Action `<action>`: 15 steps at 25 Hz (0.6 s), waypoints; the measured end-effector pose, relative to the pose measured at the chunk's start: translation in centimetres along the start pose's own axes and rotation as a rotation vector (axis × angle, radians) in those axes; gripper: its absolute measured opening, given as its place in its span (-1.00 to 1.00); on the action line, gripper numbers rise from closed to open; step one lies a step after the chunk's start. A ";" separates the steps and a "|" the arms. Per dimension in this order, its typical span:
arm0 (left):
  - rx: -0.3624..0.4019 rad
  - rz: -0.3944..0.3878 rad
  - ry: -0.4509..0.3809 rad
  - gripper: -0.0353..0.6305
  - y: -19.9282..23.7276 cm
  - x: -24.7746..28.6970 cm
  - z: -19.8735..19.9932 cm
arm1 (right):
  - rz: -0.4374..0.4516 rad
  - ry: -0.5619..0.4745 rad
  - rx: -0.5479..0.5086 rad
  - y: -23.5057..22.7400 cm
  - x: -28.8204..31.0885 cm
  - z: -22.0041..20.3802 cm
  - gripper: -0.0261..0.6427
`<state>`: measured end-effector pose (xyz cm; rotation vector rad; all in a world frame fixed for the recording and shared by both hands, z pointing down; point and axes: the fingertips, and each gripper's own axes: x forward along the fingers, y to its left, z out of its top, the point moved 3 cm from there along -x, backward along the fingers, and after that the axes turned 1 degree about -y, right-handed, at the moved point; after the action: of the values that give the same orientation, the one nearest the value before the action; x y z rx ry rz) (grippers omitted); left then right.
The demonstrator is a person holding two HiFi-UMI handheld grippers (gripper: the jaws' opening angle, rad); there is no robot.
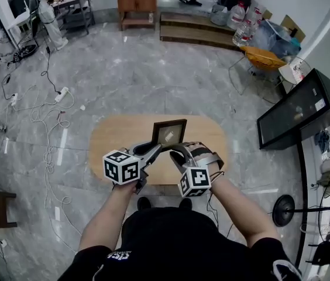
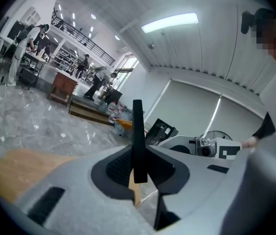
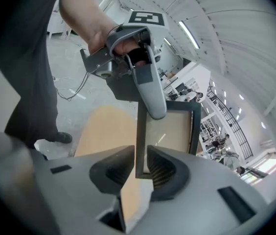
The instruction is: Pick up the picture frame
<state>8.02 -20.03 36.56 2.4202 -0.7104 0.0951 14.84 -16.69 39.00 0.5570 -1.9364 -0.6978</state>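
Head view has the picture frame [image 1: 169, 133], dark-edged with a pale insert, held upright in the air above the oval wooden tabletop [image 1: 118, 136], touching no part of it. The left gripper [image 1: 155, 149] reaches in from the lower left and clamps the frame's lower left side. The left gripper view shows that side edge-on, standing straight up between the two dark pads, which press on it from both sides. The right gripper [image 1: 178, 151] comes in just beside it from the lower right. In the right gripper view its jaws are closed on the frame's bottom corner, with the vertical bar pinched between the pads and one jaw of the other gripper lying across the upper left corner. Grey marble floor [image 1: 124, 69] surrounds the tabletop, white cables [image 1: 42, 107] trail over it at the left, and a black screen [image 1: 296, 113] leans at the right.
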 end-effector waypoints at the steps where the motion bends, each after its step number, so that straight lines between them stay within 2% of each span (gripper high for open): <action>1: 0.011 0.016 -0.008 -0.68 -0.5 0.4 0.2 | -0.009 -0.006 0.014 -0.3 -0.8 -1.0 -0.67; 6: 0.071 0.112 -0.041 -0.68 -3.3 2.2 1.2 | -0.048 -0.043 0.128 -1.9 -5.5 -7.1 -0.72; 9: 0.116 0.186 -0.063 -0.68 -4.5 2.9 2.0 | -0.087 -0.060 0.241 -3.3 -8.1 -11.2 -0.76; 12: 0.128 0.256 -0.094 -0.68 -5.0 2.8 2.7 | -0.134 -0.054 0.357 -4.6 -10.2 -15.1 -0.80; 15: 0.162 0.307 -0.109 -0.68 -5.7 2.4 3.4 | -0.163 -0.059 0.455 -5.6 -12.1 -17.8 -0.83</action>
<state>12.64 -19.34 31.30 2.4635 -1.1611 0.1502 36.49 -17.21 34.05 0.9918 -2.1327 -0.3710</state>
